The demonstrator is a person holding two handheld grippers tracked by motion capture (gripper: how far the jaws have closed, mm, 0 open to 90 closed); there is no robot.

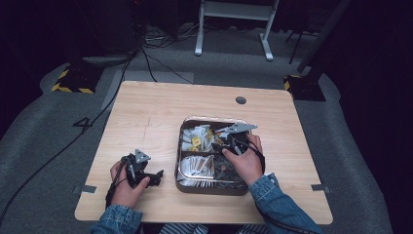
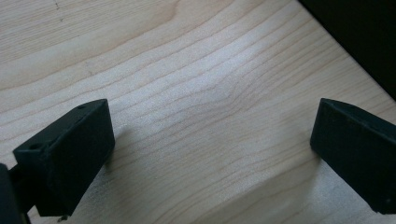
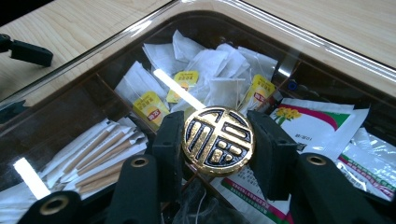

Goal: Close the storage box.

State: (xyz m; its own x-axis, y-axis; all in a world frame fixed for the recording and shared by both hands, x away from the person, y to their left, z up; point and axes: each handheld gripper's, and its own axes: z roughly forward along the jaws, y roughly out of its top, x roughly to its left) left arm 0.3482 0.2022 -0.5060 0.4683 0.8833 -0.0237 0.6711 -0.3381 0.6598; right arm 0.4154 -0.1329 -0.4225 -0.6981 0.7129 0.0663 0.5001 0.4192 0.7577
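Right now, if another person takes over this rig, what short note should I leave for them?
Right gripper: shut on the round gold knob of the box's clear lid, above the box.
Left gripper: open, holding nothing, over bare table left of the box.
Box: compartments hold tea bags, paper-wrapped sticks and printed sachets.
Done: knob is gripped.
Left: I cannot tell if the lid is going on or coming off; check, then finish that move, probably steadying the box with the left gripper.
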